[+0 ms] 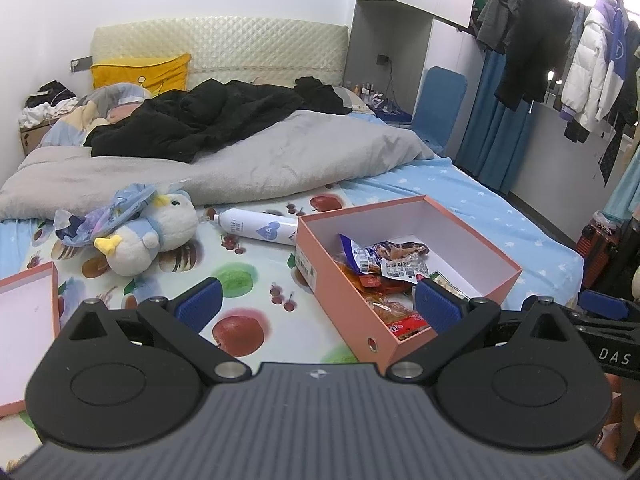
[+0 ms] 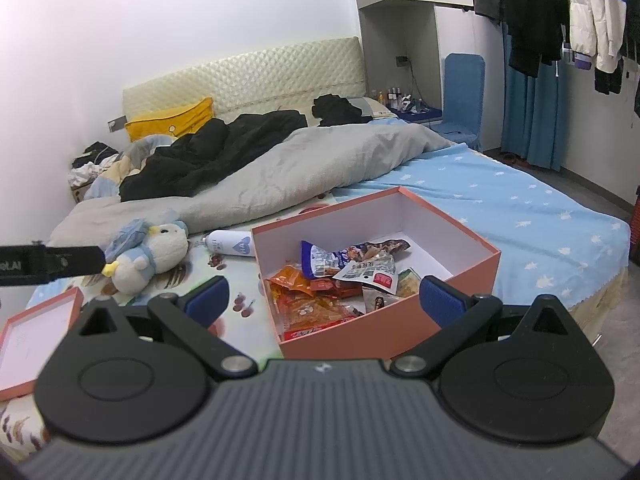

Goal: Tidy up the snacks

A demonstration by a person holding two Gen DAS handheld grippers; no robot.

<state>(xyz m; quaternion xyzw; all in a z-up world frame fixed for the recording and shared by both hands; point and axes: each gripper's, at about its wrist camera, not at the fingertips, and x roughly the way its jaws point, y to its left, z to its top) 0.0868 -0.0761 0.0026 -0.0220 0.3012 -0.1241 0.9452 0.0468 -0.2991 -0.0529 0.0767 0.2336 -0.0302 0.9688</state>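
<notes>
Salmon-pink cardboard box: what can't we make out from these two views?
- Salmon-pink cardboard box: lower snack packets buried under upper ones, both views; count unclear.
- Packet print: too small, both views.
- Pink box lid: cut by left edge, both views.
- White bottle: far end behind the box wall, both views.

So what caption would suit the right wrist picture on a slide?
Open claw hovering before a pink box of snack packets on a bed, plush toy nearby.

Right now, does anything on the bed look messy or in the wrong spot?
Yes. The box's lid is off, lying apart at the bed's near-left edge. A white bottle lies tipped over behind the pink box, beside a toppled plush toy. The snack packets sit jumbled inside the box.
</notes>
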